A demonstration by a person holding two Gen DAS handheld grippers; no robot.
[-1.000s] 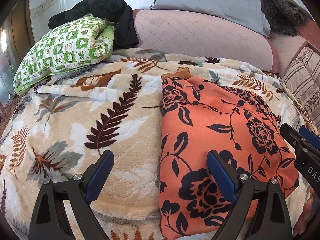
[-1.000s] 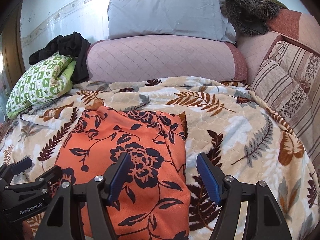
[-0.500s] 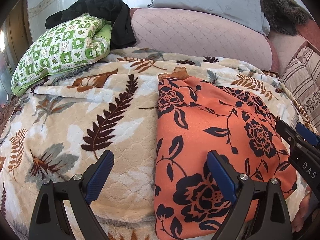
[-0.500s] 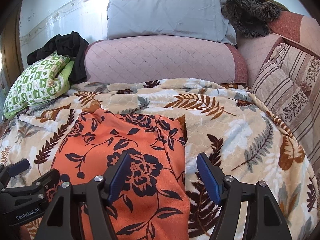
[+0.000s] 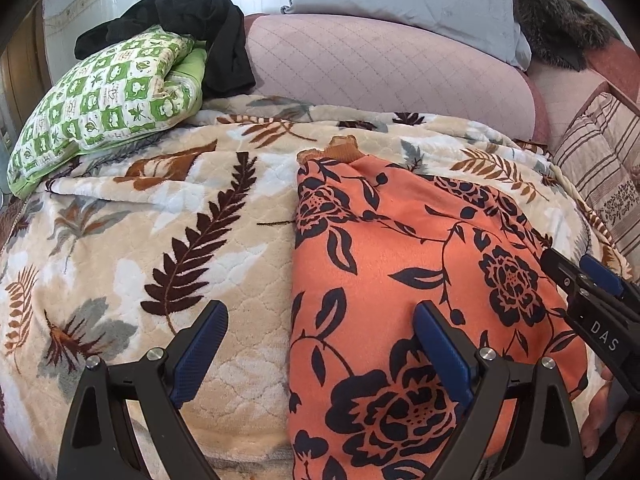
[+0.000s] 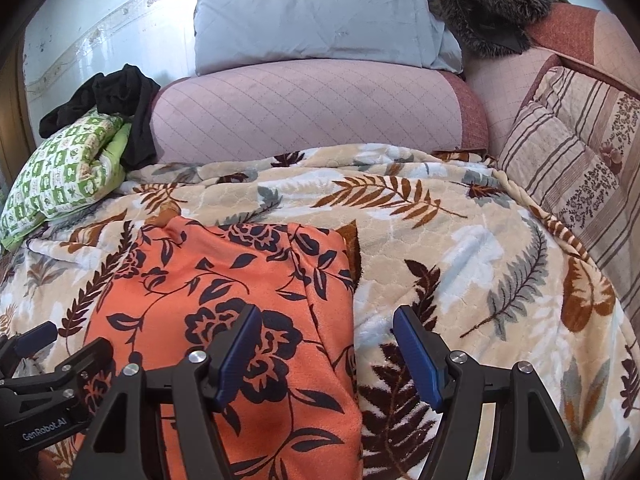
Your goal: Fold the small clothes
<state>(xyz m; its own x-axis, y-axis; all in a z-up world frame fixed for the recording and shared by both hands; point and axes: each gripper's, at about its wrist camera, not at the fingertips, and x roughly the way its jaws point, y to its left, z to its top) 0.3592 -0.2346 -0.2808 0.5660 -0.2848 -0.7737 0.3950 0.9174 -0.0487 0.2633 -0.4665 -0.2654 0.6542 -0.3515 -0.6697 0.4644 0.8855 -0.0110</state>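
The left gripper (image 5: 320, 344) is spread wide and holds nothing; its right finger (image 5: 440, 348) sits over the orange garment (image 5: 400, 260), its left finger over the bare blanket (image 5: 120, 264), so the garment's left edge runs between them. The right gripper (image 6: 326, 348) is likewise wide and empty, straddling the garment's right edge, left finger (image 6: 240, 352) above the cloth and right finger above the blanket. Both point forward, low over the bed, side by side. The garment lies flat on the blanket, reaching away from the grippers. Farther back are a green pillow (image 5: 100, 100) with black clothing (image 5: 208, 32) on it, a pink bolster (image 6: 308, 108) and a grey pillow (image 6: 312, 8).
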